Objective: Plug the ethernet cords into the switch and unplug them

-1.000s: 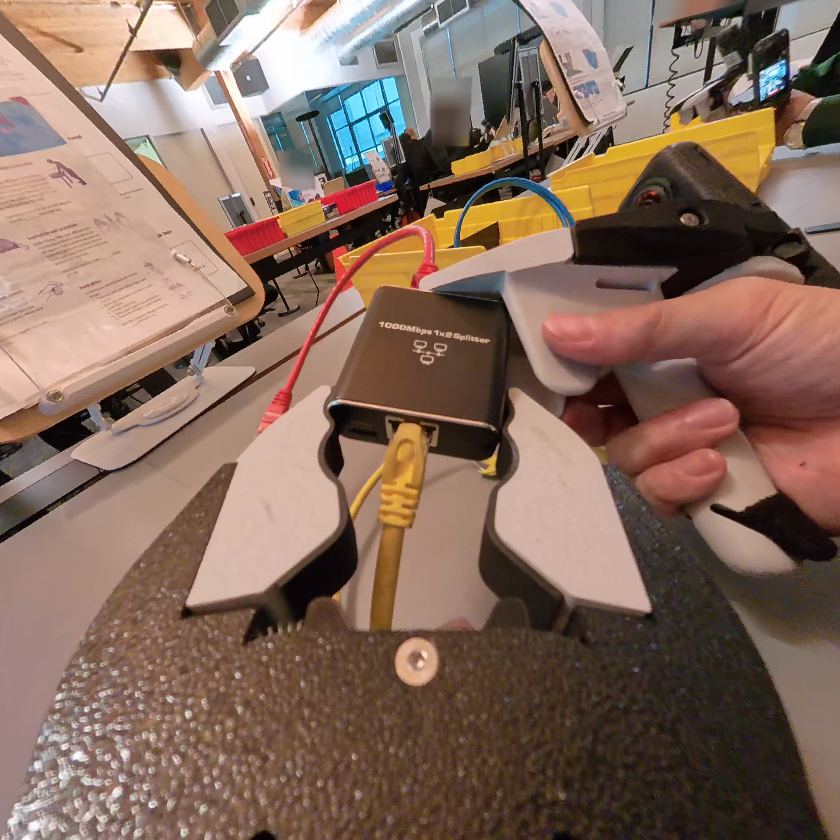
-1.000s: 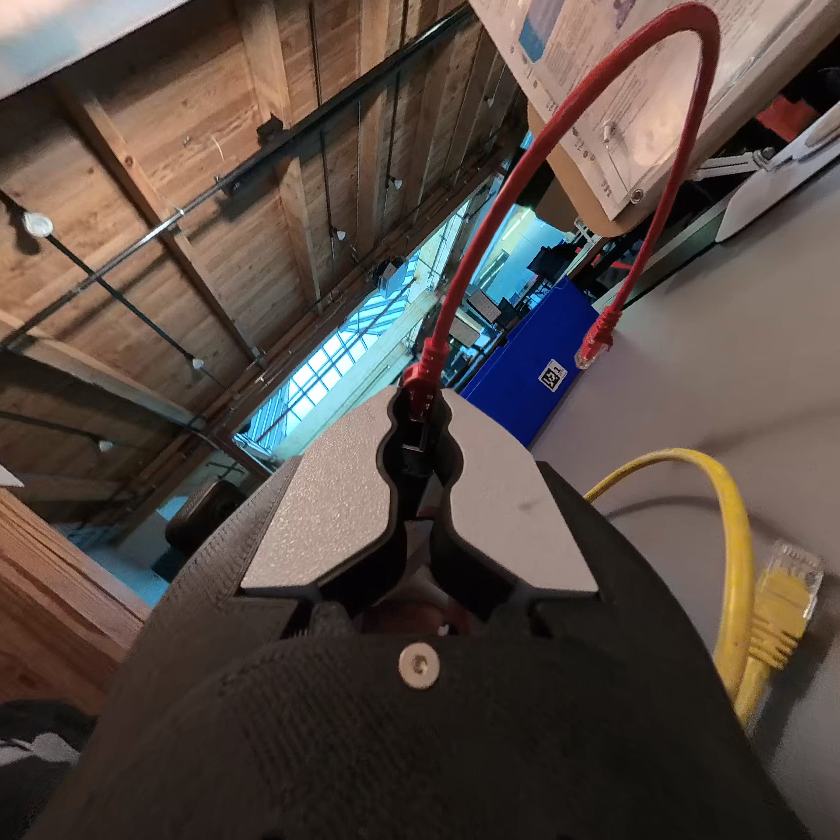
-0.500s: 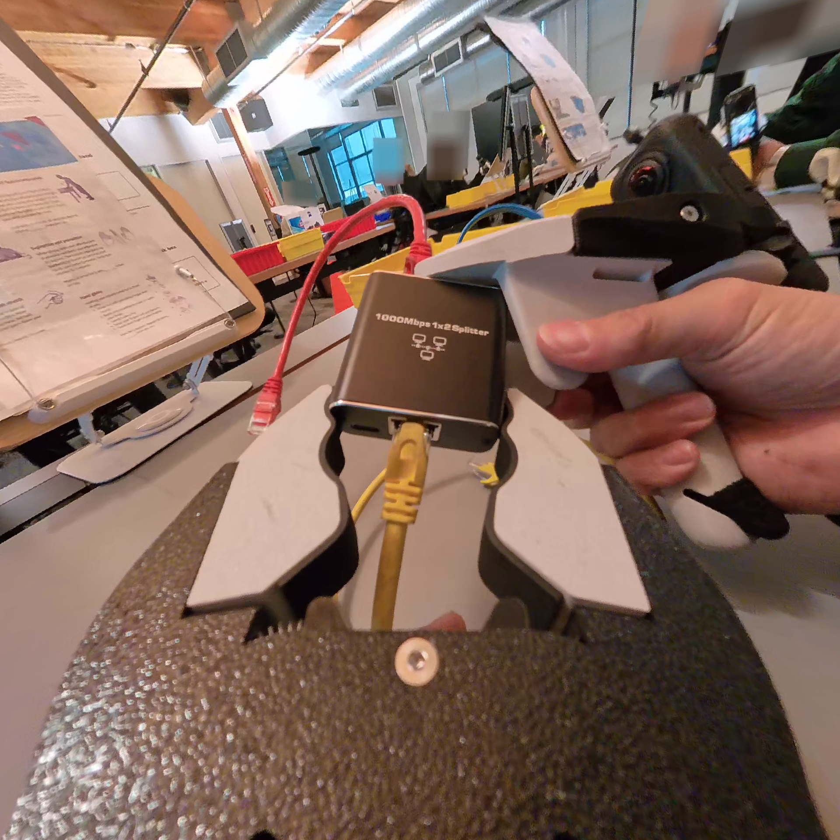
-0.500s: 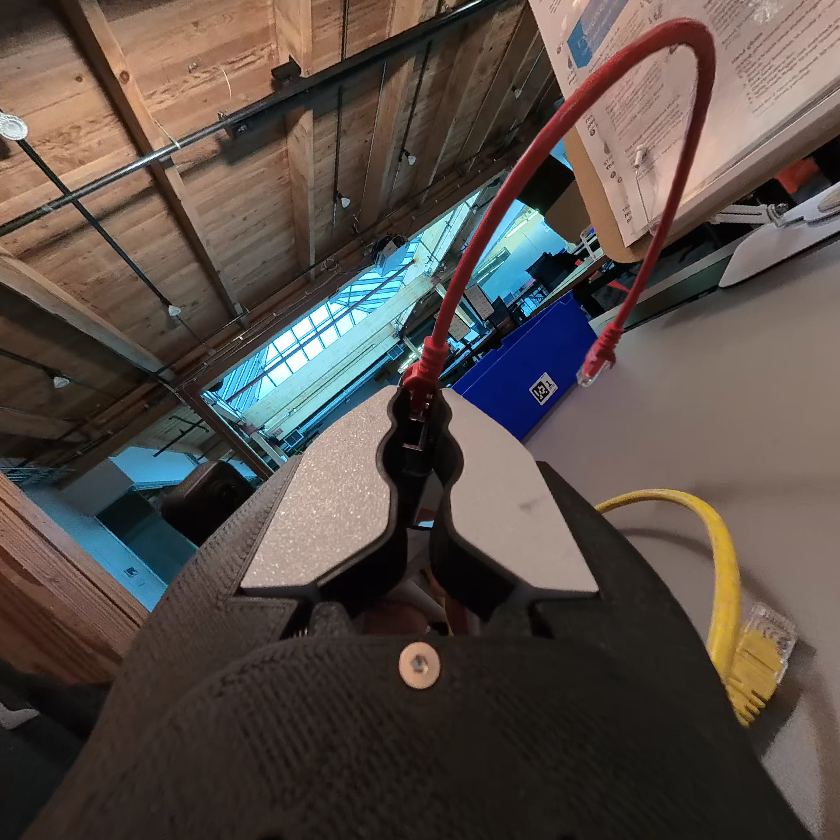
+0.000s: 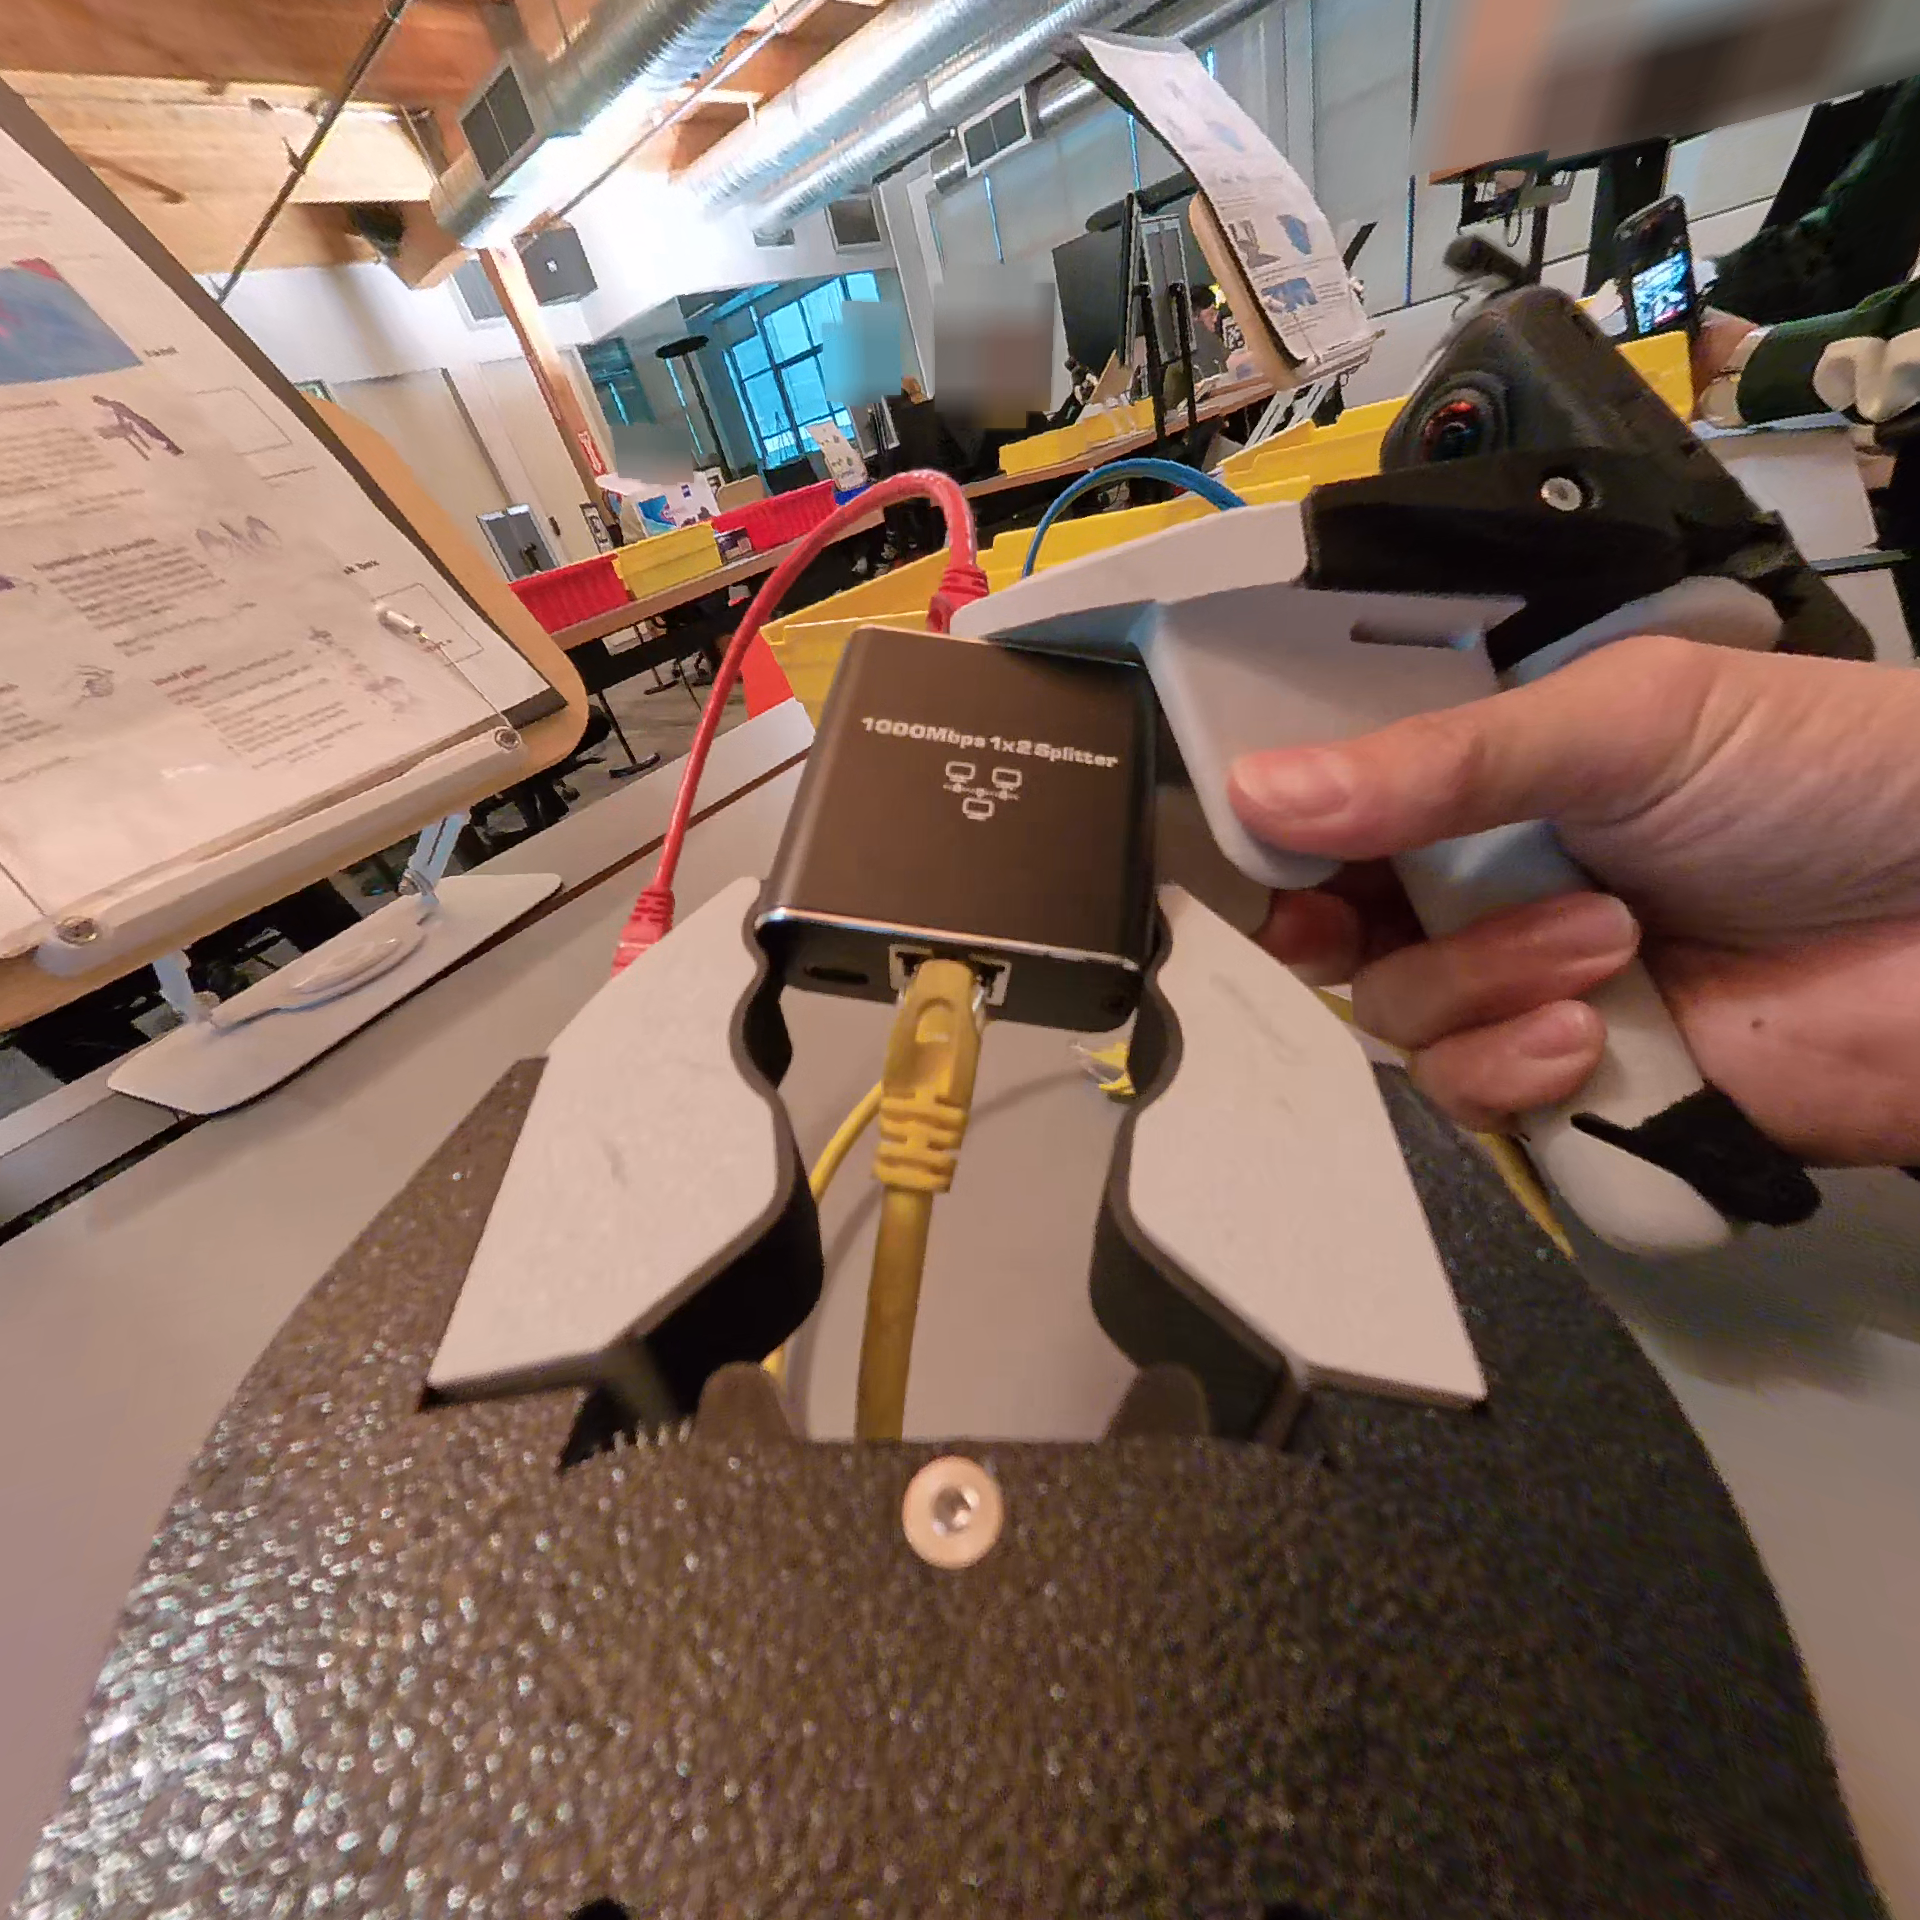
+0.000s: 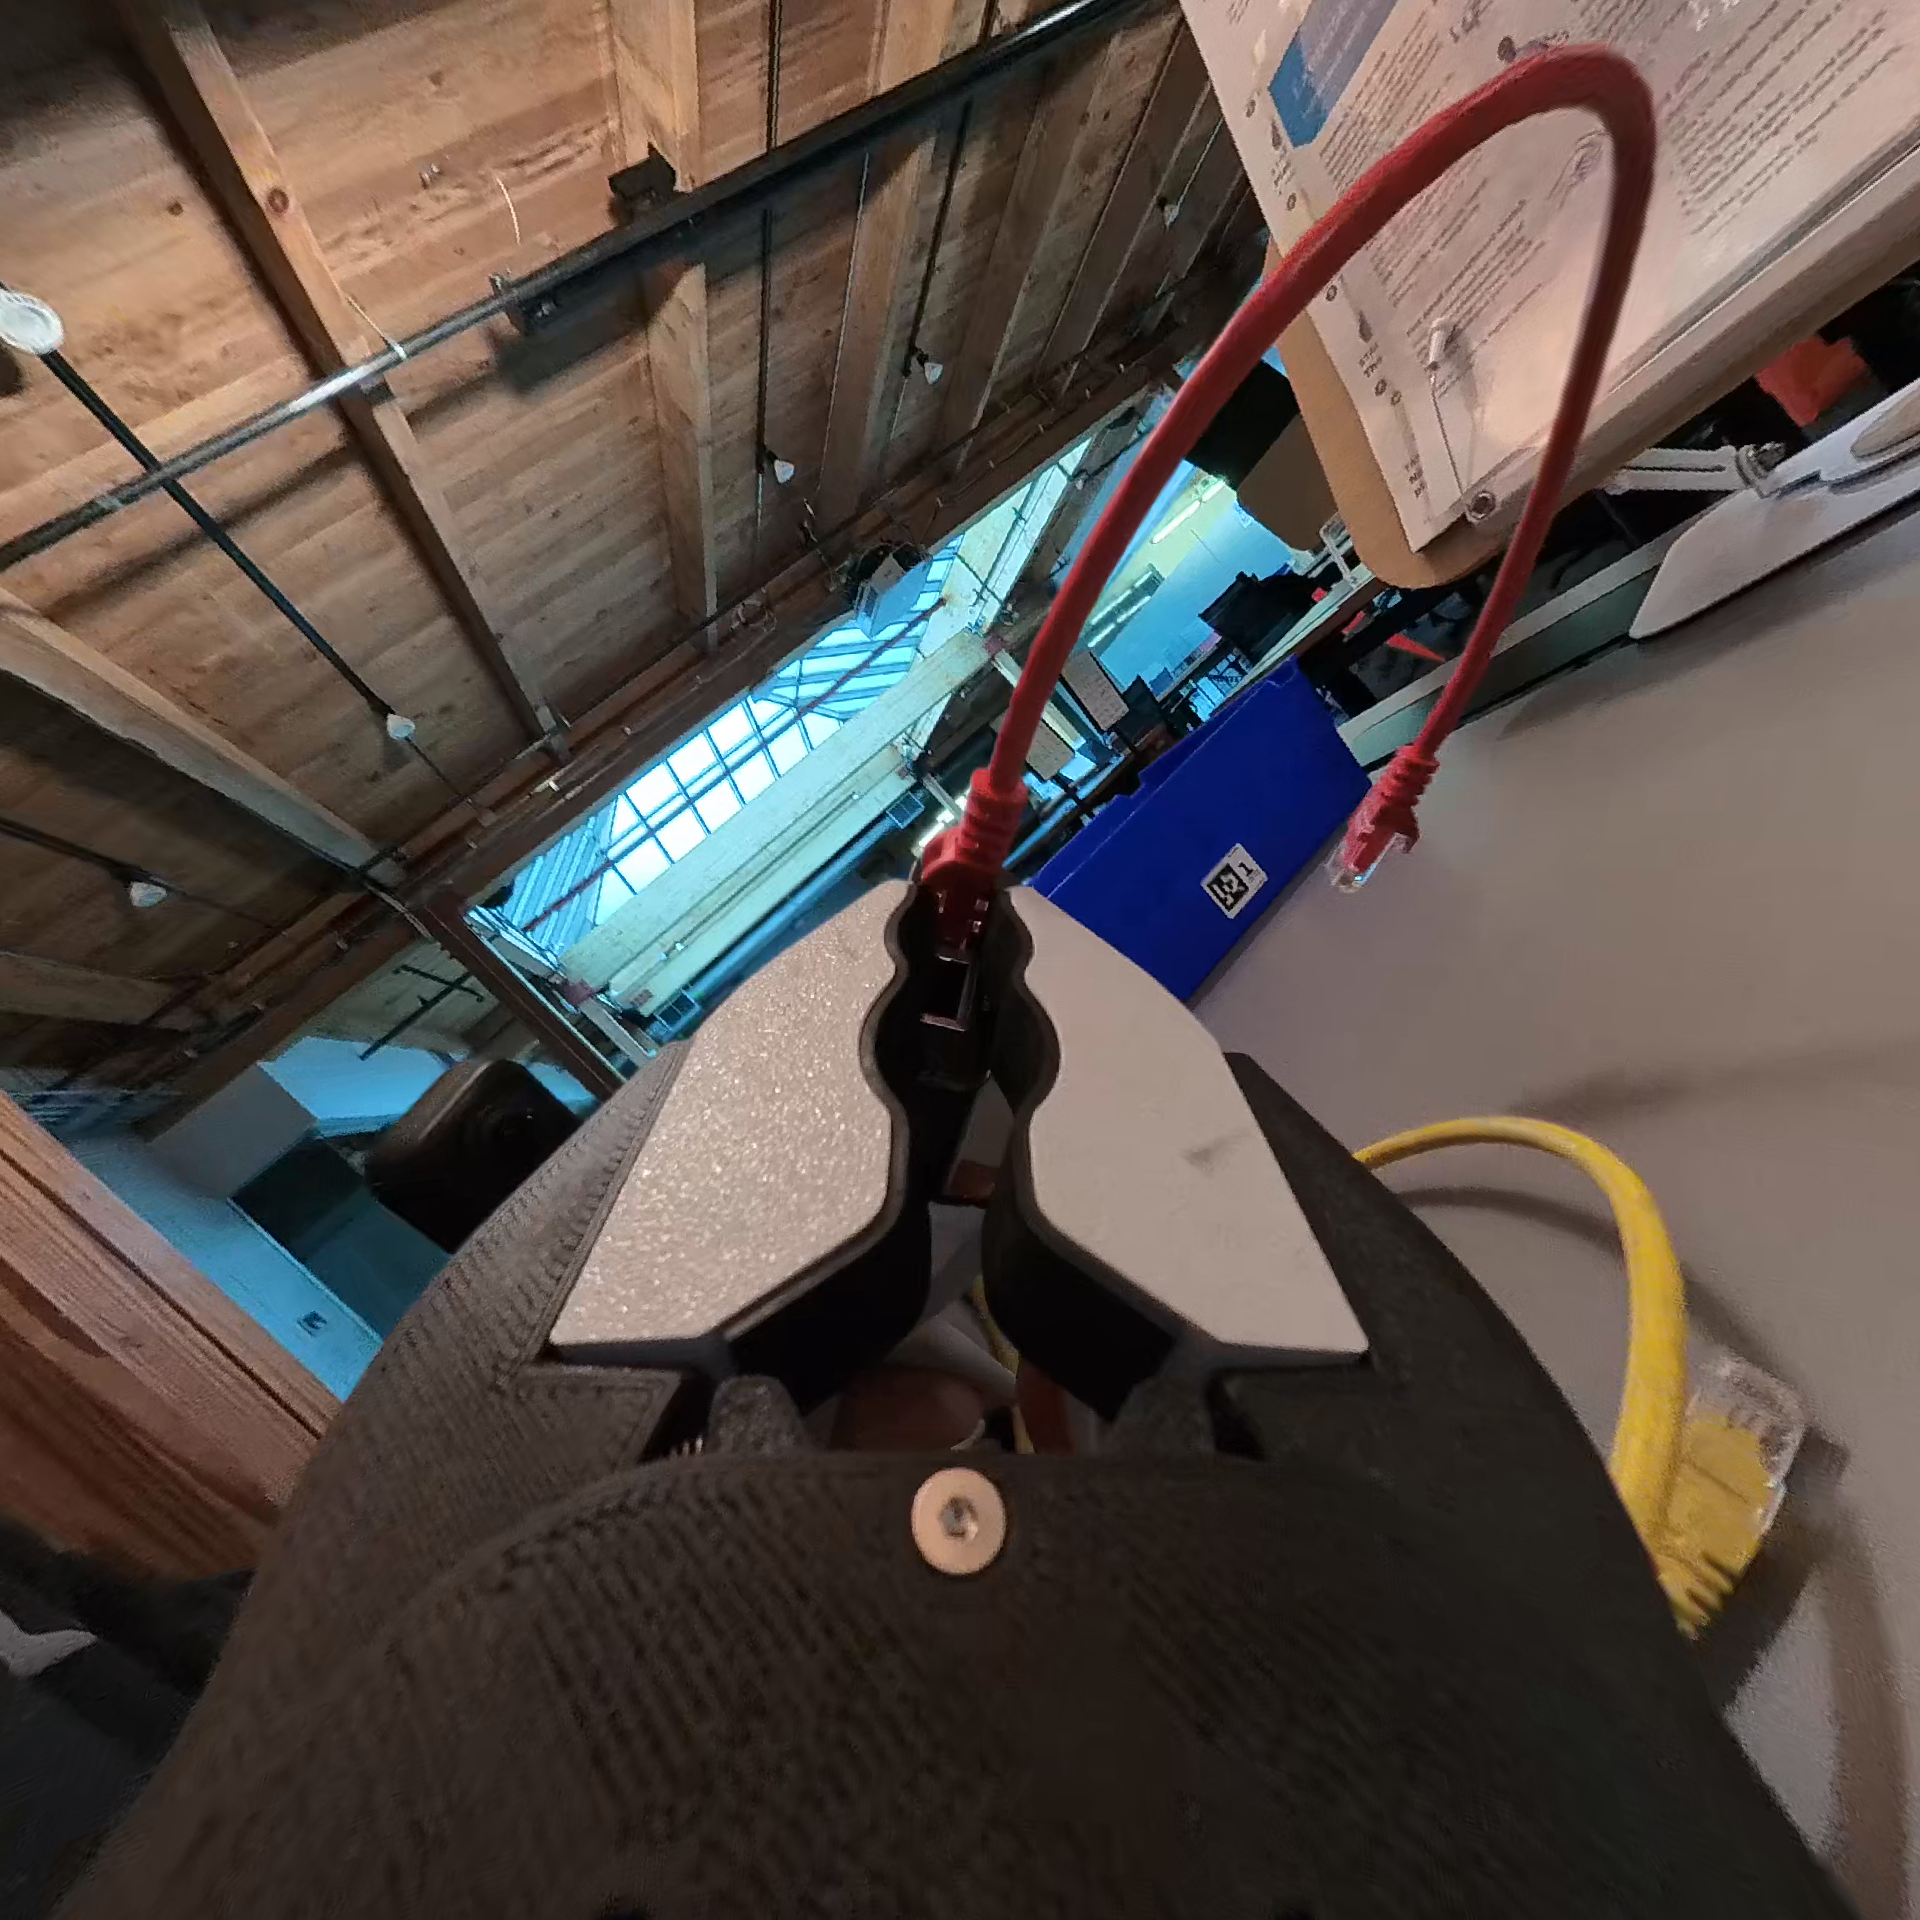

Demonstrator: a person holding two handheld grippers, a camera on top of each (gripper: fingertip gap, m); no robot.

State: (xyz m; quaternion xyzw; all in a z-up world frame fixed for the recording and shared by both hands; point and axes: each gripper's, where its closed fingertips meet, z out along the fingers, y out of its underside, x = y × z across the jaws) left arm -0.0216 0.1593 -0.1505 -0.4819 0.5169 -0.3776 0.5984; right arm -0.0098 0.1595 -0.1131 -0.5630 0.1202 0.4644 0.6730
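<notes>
Grey bench (image 5: 260, 1278) in open workshop, yellow bins behind, document stand off to left of left claw.

Left claw (image 5: 956, 997) half open, clamped on sides of black switch (image 5: 977, 800), holding it clear of bench. Yellow cord (image 5: 920, 1101) plugged into near port, running back between the fingers toward camera; its other plug lying loose on bench right of right claw (image 6: 961, 997).

Right claw nearly closed, pinching red plug (image 6: 961, 883) at tips. Red cord (image 5: 727, 707) arching up and over from those tips, free end dangling ahead and to the right, above bench. In left view, right claw sits just behind switch's far face, hand (image 5: 1621, 894) squeezing handle. Cannot tell whether red plug is seated in a far port or just clear of it; far face hidden.

Blue cord (image 5: 1132, 483) looping up beyond switch, ends hidden.

Progress judged: yellow in, red mid insert or mid pull at far side, blue unclear. Left to do, probably: settle red, then pull yellow from near port. Roughly midway, not certain which direction.
</notes>
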